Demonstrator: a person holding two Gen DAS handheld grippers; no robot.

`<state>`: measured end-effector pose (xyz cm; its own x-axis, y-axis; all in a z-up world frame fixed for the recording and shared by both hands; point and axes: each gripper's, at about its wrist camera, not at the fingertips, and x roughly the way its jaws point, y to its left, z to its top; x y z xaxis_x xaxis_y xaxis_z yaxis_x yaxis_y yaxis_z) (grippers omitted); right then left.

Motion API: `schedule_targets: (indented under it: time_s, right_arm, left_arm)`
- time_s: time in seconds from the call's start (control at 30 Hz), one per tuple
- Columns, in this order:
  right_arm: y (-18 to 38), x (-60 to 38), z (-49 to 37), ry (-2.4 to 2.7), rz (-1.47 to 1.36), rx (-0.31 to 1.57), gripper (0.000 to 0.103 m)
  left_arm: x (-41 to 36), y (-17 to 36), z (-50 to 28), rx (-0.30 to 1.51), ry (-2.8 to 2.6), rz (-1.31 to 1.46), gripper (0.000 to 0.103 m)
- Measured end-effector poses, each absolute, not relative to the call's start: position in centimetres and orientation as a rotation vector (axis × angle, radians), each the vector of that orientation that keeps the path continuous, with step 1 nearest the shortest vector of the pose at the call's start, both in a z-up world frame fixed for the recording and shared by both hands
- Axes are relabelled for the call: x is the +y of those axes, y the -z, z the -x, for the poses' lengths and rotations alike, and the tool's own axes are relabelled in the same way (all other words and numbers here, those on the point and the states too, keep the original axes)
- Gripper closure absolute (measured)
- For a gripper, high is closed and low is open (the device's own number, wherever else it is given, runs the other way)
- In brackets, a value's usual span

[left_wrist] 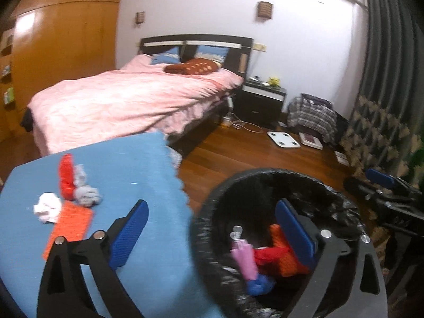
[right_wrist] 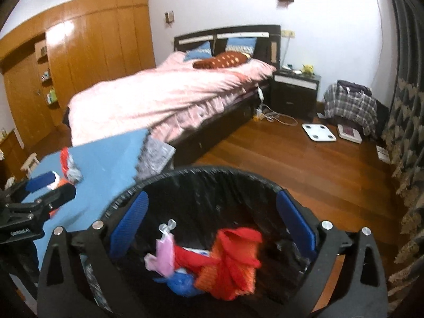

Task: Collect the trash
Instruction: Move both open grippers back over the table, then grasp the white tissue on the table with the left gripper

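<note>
We hold both hand-held grippers, left (left_wrist: 212, 235) and right (right_wrist: 212, 235), wide apart and empty over the bin (right_wrist: 201, 175) so wrappers (right_wrist: 230, 259) fall in, while scraps (left_wrist: 76, 185) wait on the counter (left_wrist: 127, 169).

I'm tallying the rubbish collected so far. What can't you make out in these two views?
- Bin bottom: hidden beneath the piled wrappers, both views.
- Crumpled bits on the blue table: too blurred to identify, left view.
- Table's near end: cut off by the frame edge and the left claw.
</note>
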<state>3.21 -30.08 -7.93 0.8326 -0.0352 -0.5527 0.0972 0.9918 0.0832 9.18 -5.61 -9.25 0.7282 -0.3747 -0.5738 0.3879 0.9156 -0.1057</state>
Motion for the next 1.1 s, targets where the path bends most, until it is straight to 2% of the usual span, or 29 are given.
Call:
schedule_targets:
  time_s: [0.33, 0.73, 1.03, 1.1]
  right_arm:
    - [7.4, -22.3, -7.9, -0.064, -0.086, 0.575, 0.007]
    - [8.3, -11.8, -15.1, -0.201, -0.086, 0.57, 0.007]
    - [11.4, -6.6, -19.9, -0.227, -0.024, 0.635, 0.007]
    - [11.9, -6.1, -20.4, -0.225, -0.02, 0.648, 0.007]
  left_arm:
    - [4.1, 9.4, -10.2, 0.609, 0.203, 0.029, 0.006]
    - [14.7, 11.9, -14.0, 0.623, -0.015, 0.07, 0.006]
    - [17.1, 14.8, -18.0, 0.675, -0.043, 0.073, 0.007]
    - [17.2, 15.7, -18.9, 0.699, -0.029, 0.074, 0.01]
